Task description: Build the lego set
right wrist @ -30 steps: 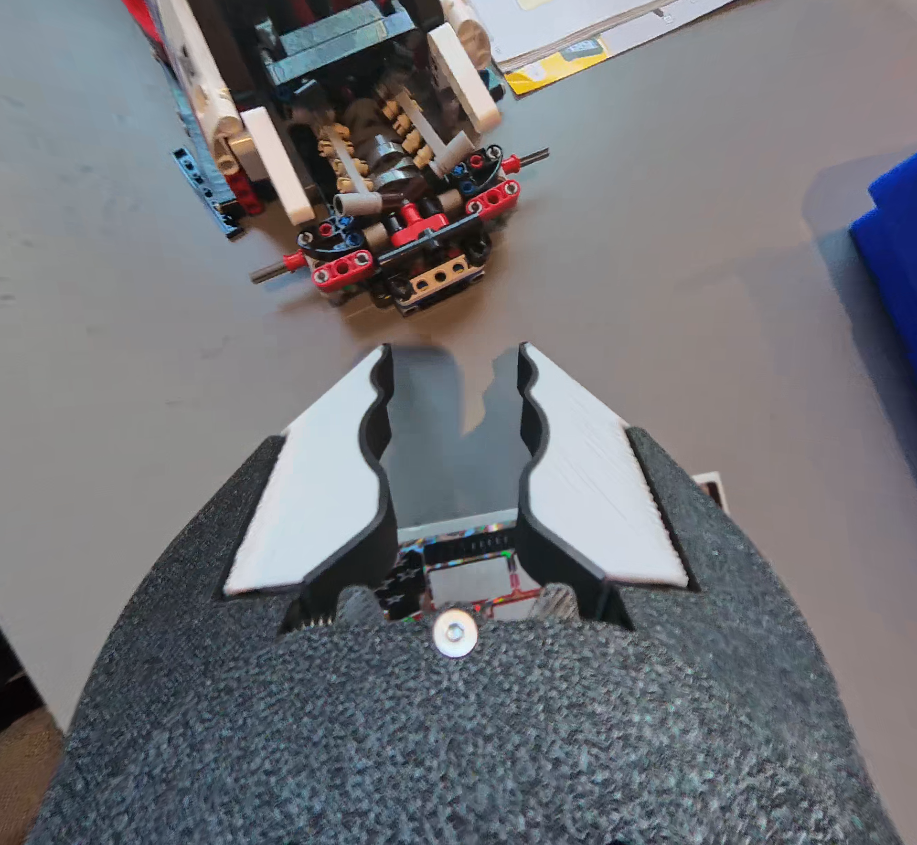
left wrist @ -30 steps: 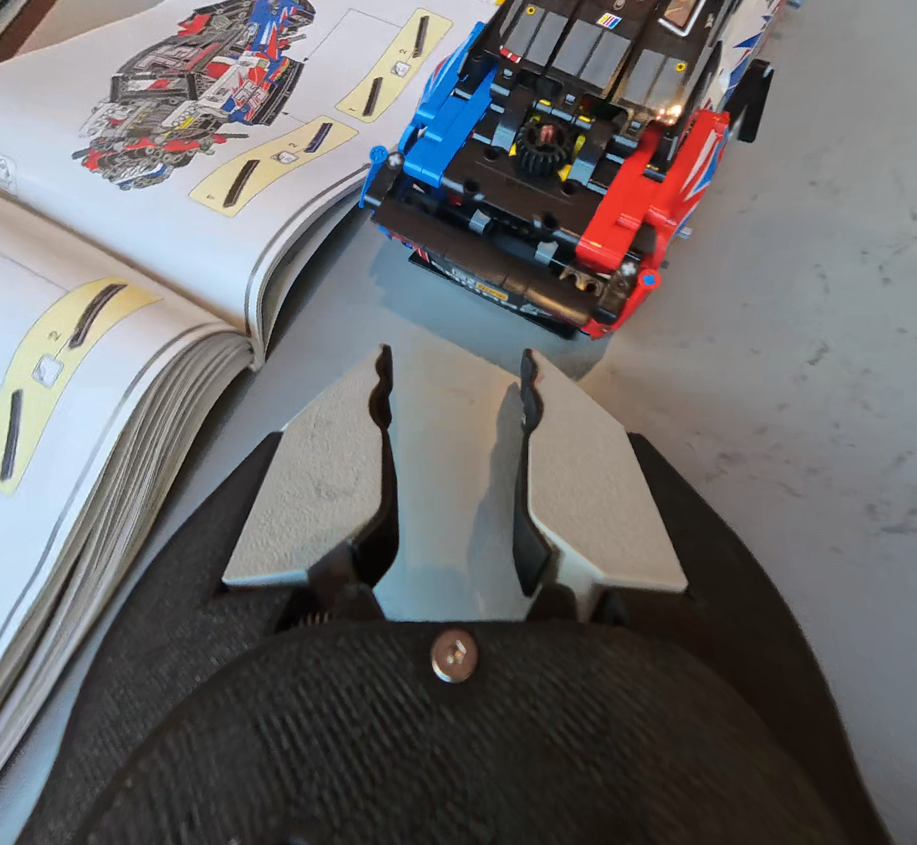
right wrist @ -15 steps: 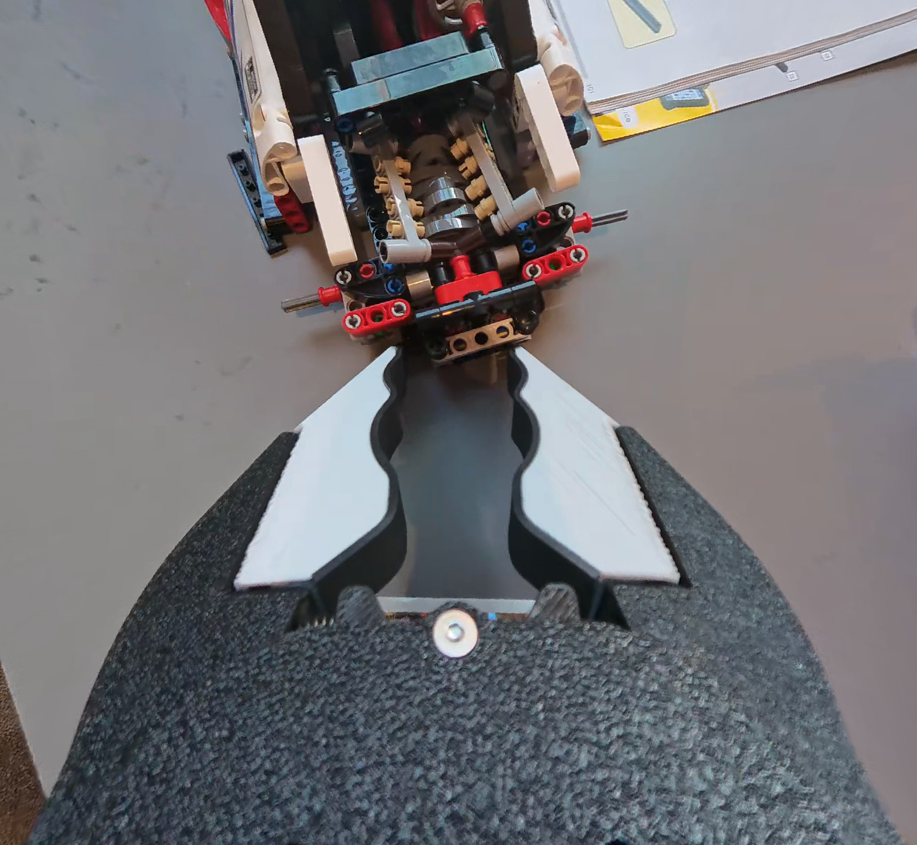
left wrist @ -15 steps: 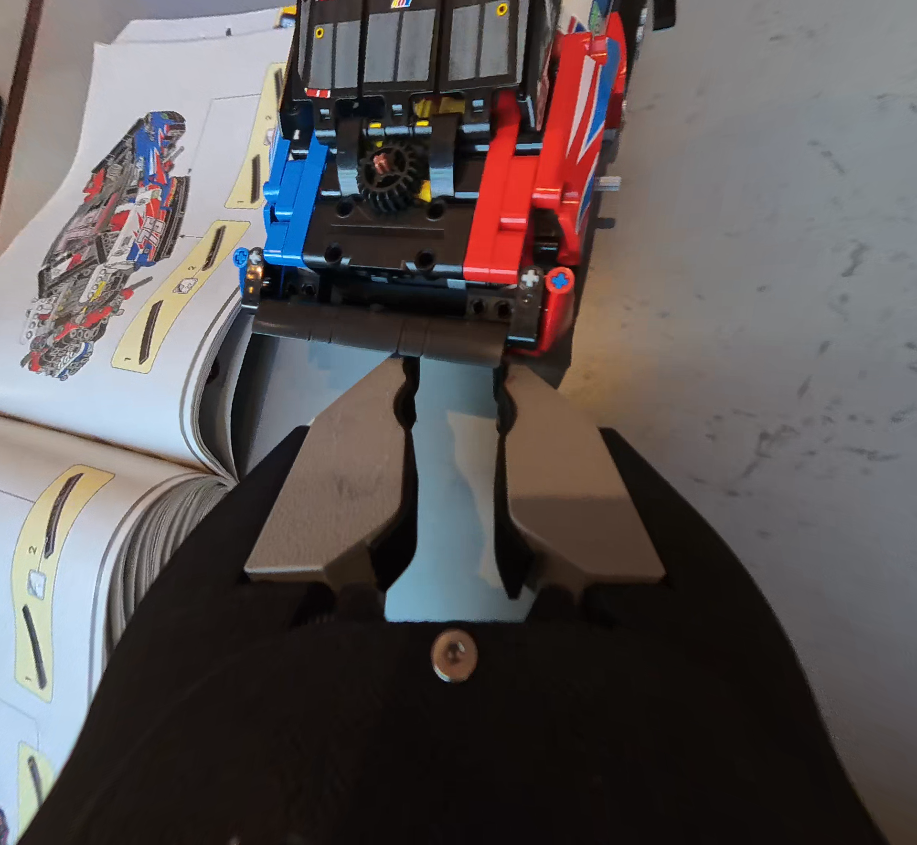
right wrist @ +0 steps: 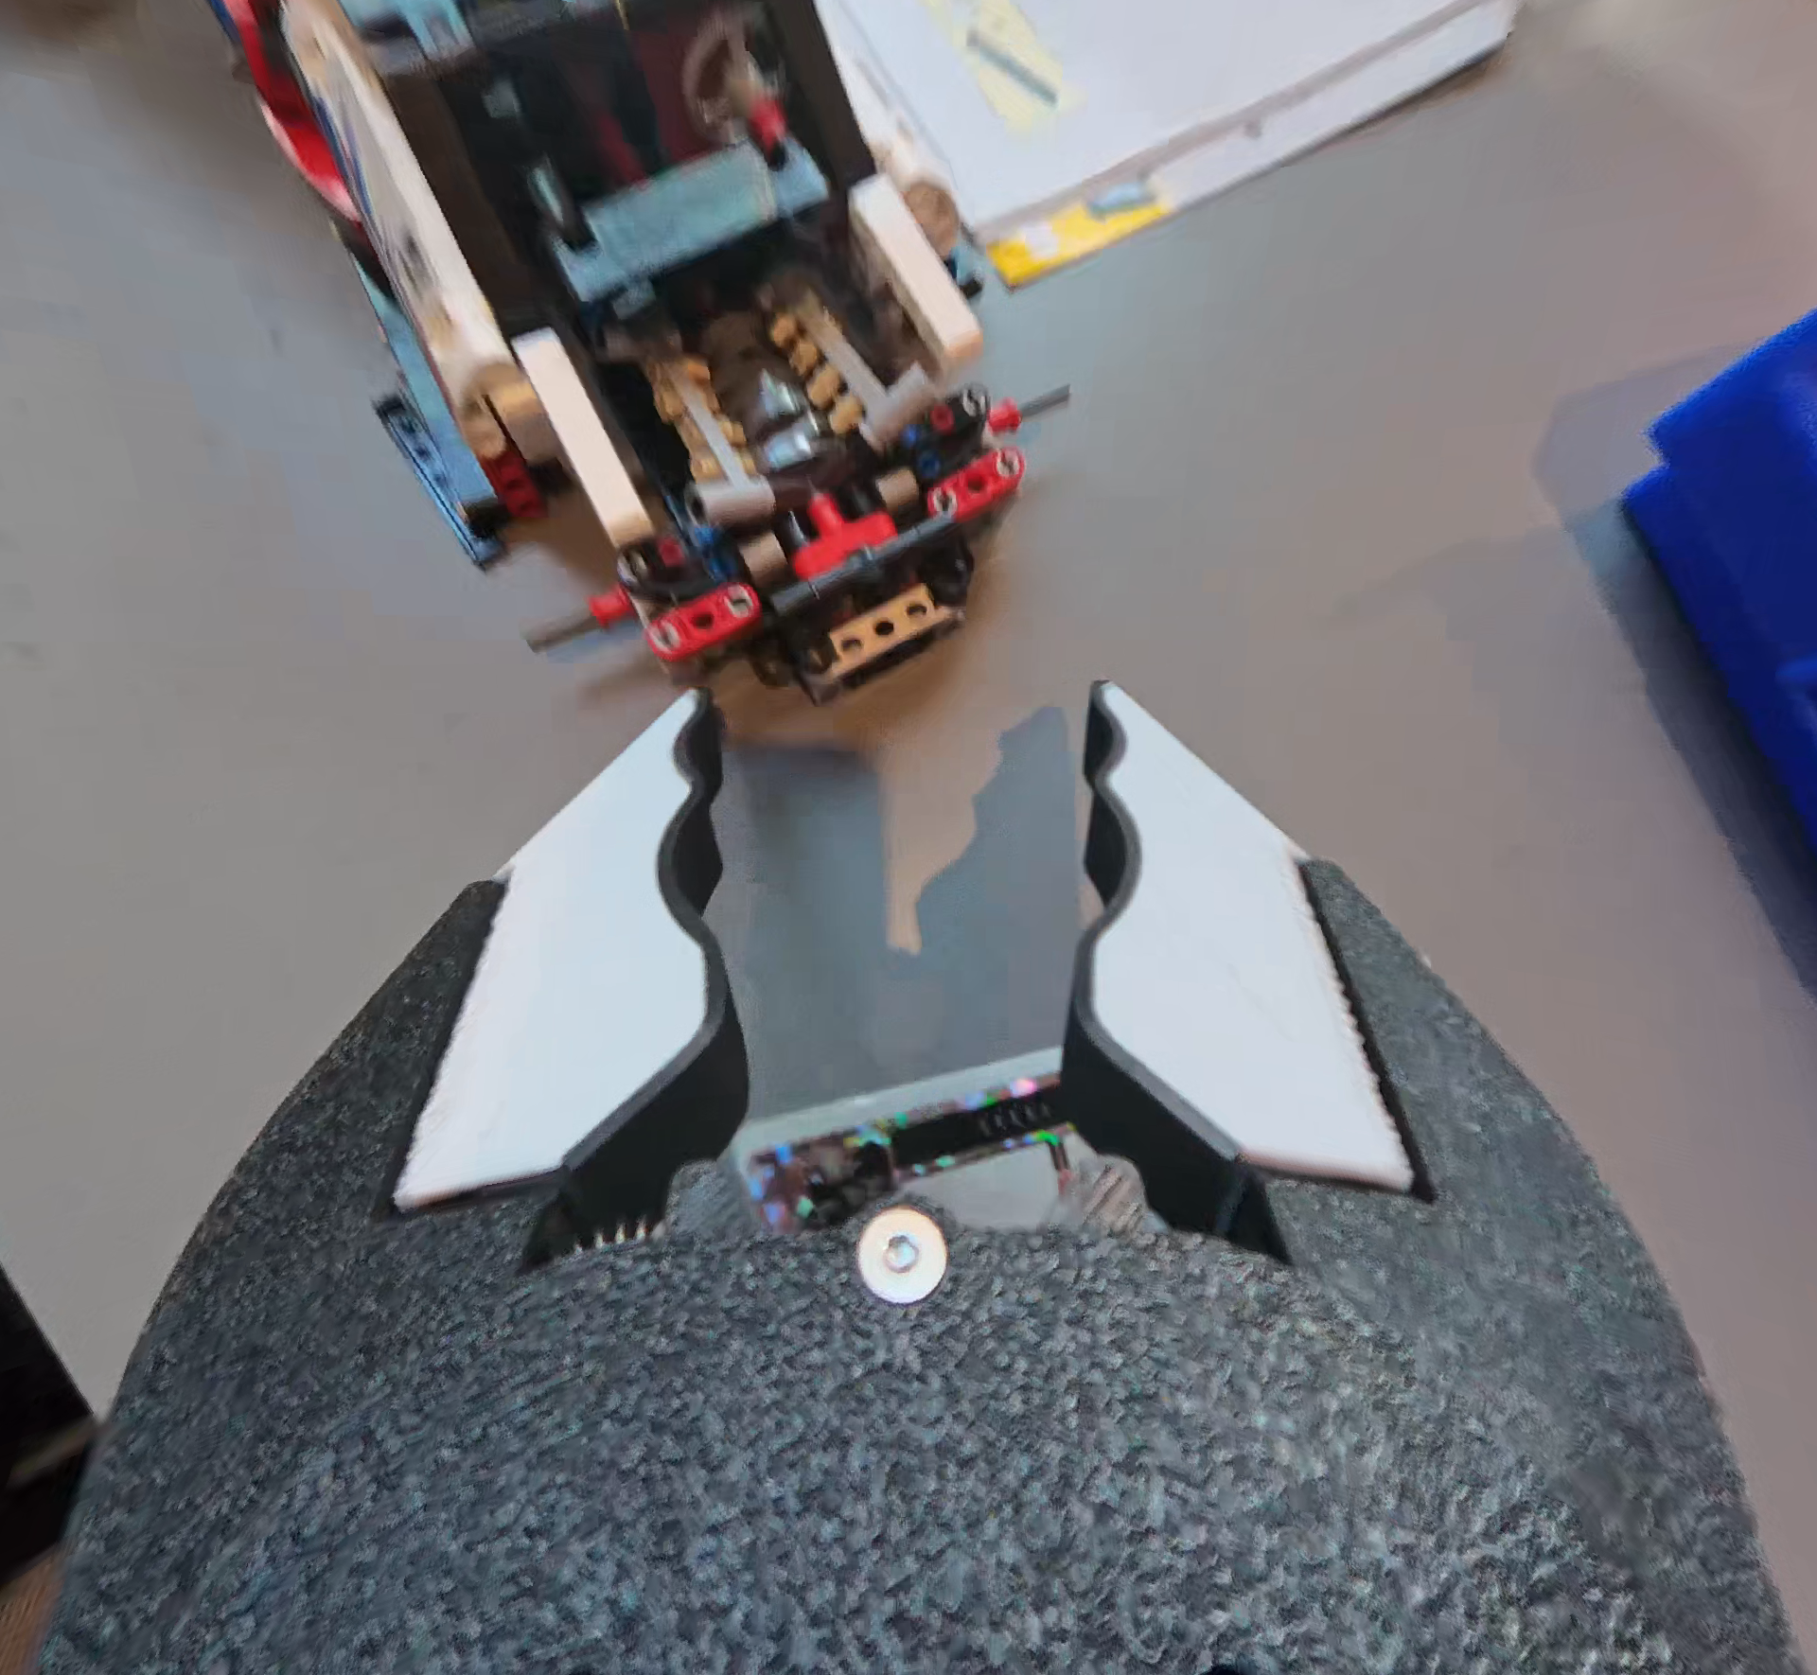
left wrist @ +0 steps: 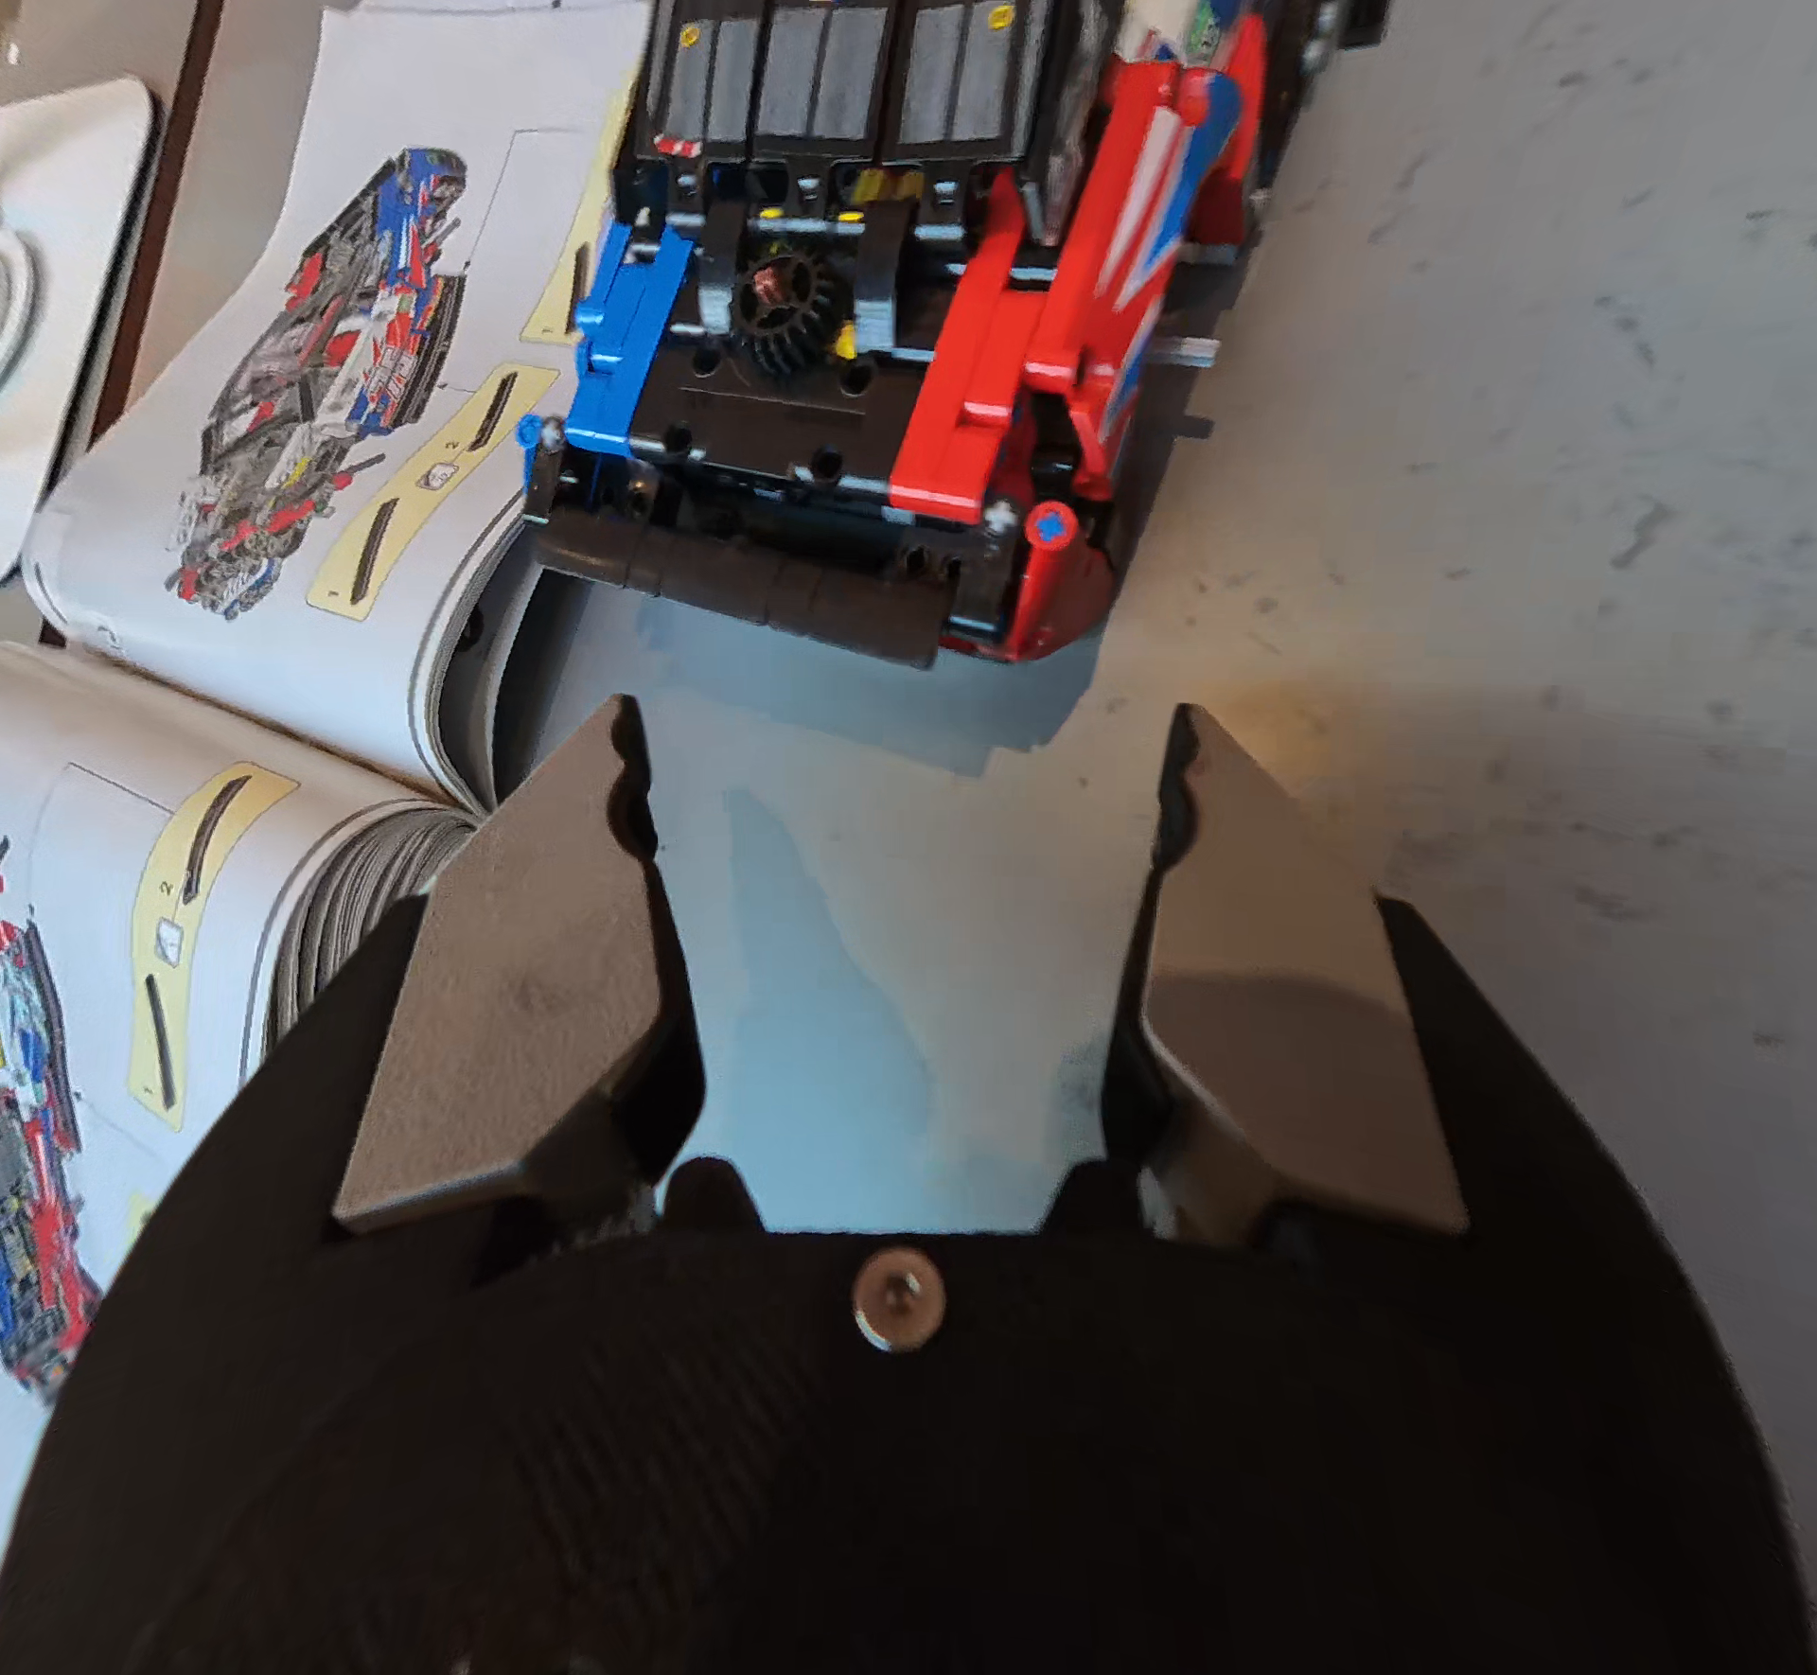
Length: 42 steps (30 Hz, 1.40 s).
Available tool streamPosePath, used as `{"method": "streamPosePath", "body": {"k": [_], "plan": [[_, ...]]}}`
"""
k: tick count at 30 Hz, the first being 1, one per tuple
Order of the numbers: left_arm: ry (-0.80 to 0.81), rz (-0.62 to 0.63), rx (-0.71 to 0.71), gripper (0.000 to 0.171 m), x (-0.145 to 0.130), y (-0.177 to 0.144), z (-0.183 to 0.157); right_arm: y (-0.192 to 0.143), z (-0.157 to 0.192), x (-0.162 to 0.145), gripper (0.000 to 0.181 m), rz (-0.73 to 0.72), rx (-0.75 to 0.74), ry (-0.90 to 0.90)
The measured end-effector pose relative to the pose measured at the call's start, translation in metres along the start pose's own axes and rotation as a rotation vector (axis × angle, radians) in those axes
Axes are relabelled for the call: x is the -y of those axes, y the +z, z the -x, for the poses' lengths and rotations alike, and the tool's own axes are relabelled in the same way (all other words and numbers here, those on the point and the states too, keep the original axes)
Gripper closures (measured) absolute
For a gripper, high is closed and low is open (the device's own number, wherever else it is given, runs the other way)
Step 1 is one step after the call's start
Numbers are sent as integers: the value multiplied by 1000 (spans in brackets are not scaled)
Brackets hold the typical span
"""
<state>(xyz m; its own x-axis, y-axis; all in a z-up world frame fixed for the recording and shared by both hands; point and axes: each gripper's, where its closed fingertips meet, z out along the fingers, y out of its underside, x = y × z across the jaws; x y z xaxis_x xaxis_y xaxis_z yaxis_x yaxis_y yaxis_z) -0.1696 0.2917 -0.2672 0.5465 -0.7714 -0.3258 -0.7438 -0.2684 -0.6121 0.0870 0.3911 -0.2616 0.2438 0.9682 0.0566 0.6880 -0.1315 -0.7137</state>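
Grey surface (left wrist: 1475,546): it carries the lego car, the open book and a blue box.
Lego car (left wrist: 836,300): it sits on the surface, just past both claws. One claw looks at each end of it.
Car end in the left wrist view: black in the middle, blue on the left, red on the right. A black gear (left wrist: 787,310) sits in the middle.
Car end in the right wrist view (right wrist: 787,468): open, with tan and grey parts inside, white beams on both sides and small red parts at the near edge. This picture is a bit blurred.
Left claw (left wrist: 900,733): spread wide with nothing in it. It is near the black end of the car but apart from it.
Right claw (right wrist: 895,713): spread apart with nothing in it. Its tips are just beside the near end of the car; I cannot tell if they touch.
Instruction book (left wrist: 295,448): open, lying to the left of the car in the left wrist view. The car's blue side is right by its page edge.
Blue box (right wrist: 1740,546): at the right edge of the right wrist view, well apart from the car.
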Motion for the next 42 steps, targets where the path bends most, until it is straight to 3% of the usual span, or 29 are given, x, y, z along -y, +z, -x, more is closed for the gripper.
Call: {"method": "streamPosePath", "body": {"k": [2, 5, 7, 11, 14, 16, 20, 24, 30, 36, 42], "plan": [[-54, 18, -18, 66, 0, 10, 1, 0, 17, 20, 97, -55, -27, -17], [-115, -24, -82, 64, 8, 21, -4, 15, 43, 29, 82, 17, -74, -198], [-163, -27, -134, 59, 10, 28, -7, 19, 41, 32, 86, 54, -98, -279], [-219, -17, -195, 62, 11, 33, -12, 9, 15, 20, 86, 60, -22, -122], [-242, -26, -207, 65, 15, 33, -22, 4, 13, -9, 100, 72, 97, -27], [-280, -24, -212, 68, 15, 33, -24, 10, 19, -23, 99, 90, 159, 11], [-327, -12, -166, 74, 17, 36, -21, 19, 30, -8, 108, 35, 226, 51], [-382, -20, -113, 91, 18, 36, -17, 25, 28, -1, 97, 33, 185, 54], [-410, 9, -144, 91, 22, 29, -32, 14, 31, 6, 95, 40, 147, 58], [-563, -77, -219, 88, 40, 14, -35, -3, 36, 18, 94, -1, 159, 137], [-607, -43, -231, 86, 39, 15, -21, 10, 31, 20, 90, 49, 108, 137]]}}
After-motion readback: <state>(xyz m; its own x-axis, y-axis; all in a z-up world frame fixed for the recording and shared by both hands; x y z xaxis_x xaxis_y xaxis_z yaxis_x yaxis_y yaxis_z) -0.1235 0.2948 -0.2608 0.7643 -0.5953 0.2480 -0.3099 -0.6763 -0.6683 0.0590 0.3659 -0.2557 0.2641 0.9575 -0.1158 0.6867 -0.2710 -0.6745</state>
